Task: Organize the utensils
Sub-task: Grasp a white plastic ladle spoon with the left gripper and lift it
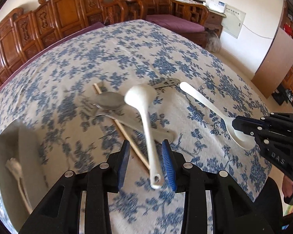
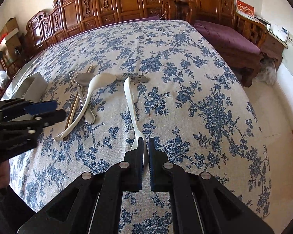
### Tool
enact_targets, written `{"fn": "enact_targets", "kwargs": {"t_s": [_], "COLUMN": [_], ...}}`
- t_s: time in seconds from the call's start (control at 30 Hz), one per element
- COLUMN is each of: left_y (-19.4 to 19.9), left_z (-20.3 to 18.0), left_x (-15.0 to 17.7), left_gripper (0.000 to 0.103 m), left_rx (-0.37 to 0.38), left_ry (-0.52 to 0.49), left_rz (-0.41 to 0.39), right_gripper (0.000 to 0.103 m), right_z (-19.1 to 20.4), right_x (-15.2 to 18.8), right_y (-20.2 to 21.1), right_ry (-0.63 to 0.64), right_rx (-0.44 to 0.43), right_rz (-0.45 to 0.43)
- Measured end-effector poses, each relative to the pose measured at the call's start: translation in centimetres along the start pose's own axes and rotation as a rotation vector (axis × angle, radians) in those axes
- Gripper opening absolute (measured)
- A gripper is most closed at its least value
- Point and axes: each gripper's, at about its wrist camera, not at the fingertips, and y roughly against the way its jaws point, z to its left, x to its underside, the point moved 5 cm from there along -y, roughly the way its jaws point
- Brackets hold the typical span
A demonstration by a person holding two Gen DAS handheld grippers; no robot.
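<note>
In the left wrist view, the table carries a woven cloth (image 1: 127, 44) printed with blue flowers. A glossy white ladle (image 1: 144, 120) with a round bowl and a long thin handle stands between the ribbed blue pads (image 1: 167, 161) of the left gripper (image 1: 146, 163). The jaws are partly open, and I cannot tell if the pads press on the handle. Under the ladle lie a metal spoon (image 1: 109, 101), a fork (image 1: 87, 107) and pale wooden chopsticks (image 1: 130, 144). At the left stands a blurred grey holder (image 1: 27, 136).

In the right wrist view, the right gripper (image 2: 145, 156) is closed on the bowl of a smooth white plastic spoon (image 2: 131, 105), whose flat handle points away over the cloth. A flat perforated metal piece (image 2: 138, 79) lies beyond it.
</note>
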Motion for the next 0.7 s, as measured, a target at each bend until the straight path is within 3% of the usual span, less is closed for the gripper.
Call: {"fn": "enact_targets", "kwargs": {"t_s": [0.27, 0.7], "left_y": [-2.9, -3.6], "left_z": [-0.7, -0.8], "left_x": [0.1, 0.0], "left_gripper": [0.015, 0.009], "left_rx": [-0.001, -0.04], "left_ry": [-0.024, -0.021], "left_rz": [0.072, 0.094], "right_gripper": [0.006, 0.006], "right_z": [0.3, 0.4], "right_x": [0.0, -0.3], "right_y": [-0.2, 0.5], "right_ry": [-0.006, -0.002], "right_rx": [-0.027, -0.037], "right_rz": [0.007, -0.011]}}
